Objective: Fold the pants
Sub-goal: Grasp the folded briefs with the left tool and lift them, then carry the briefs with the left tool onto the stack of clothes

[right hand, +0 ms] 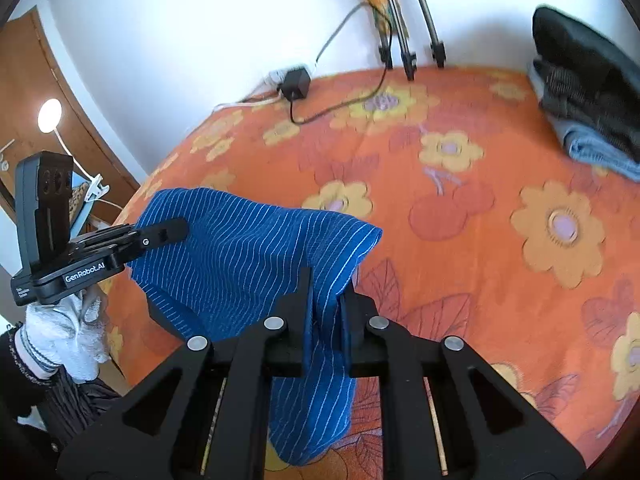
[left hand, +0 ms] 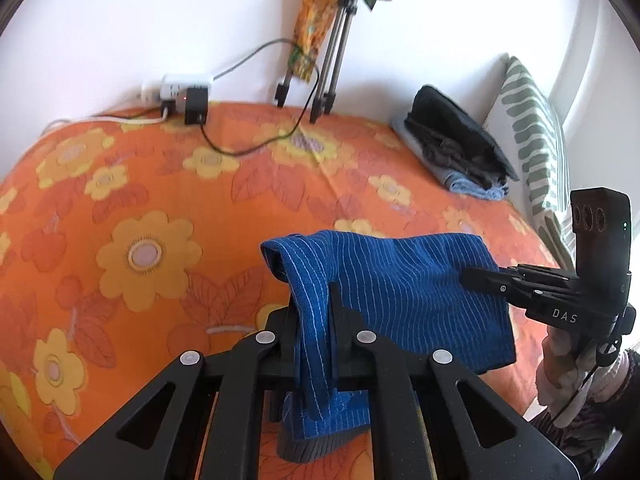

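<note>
Pinching soft, pinstriped blue knit pants (left hand: 400,292), both grippers' black fingers (left hand: 340,312) hold them above the floral bedspread (left hand: 160,200).

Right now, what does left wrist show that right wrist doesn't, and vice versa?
Left wrist only: a striped pillow against the wall, and the right gripper seen from outside.

Right wrist only: a wooden door, a lit lamp, and the left gripper from outside.

Both: the blue pants clamped by both grippers above the bedspread, the folded clothes, the charger, the tripod legs.
</note>
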Action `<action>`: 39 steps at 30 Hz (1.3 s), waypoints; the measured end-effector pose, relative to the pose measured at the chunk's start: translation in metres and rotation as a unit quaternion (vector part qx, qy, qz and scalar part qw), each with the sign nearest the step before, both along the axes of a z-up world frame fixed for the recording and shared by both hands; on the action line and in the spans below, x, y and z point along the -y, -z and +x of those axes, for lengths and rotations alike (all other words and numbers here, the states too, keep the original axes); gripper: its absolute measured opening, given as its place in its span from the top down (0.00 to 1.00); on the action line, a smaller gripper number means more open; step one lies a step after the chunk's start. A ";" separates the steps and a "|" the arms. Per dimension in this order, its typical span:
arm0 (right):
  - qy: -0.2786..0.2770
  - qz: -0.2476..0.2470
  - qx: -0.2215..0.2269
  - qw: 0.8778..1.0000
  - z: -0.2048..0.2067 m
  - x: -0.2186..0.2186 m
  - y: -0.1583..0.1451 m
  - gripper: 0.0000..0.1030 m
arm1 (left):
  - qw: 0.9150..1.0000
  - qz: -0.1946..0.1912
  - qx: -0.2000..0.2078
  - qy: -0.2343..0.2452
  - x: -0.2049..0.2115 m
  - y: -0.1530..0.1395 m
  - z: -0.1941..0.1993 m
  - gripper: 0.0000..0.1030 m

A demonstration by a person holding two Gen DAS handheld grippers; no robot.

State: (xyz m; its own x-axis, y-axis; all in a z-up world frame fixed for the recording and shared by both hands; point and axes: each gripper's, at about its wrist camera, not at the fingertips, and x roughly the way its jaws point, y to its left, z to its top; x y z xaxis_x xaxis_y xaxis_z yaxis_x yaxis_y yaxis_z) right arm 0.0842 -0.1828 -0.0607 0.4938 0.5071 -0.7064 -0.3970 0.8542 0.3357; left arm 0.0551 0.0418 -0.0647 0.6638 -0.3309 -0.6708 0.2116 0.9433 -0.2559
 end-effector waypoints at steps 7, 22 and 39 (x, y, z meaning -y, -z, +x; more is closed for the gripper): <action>0.013 -0.018 0.068 0.997 -0.009 0.000 -0.034 0.90 | 0.999 0.005 0.050 -0.001 0.007 -0.028 -0.003 0.92; 0.086 -0.008 0.158 0.984 -0.017 0.052 -0.101 0.90 | 0.991 -0.019 0.125 0.031 0.060 -0.083 0.013 0.92; 0.191 -0.012 0.208 0.959 0.018 0.194 -0.155 0.90 | 0.979 -0.042 0.165 0.113 0.202 -0.135 0.105 0.92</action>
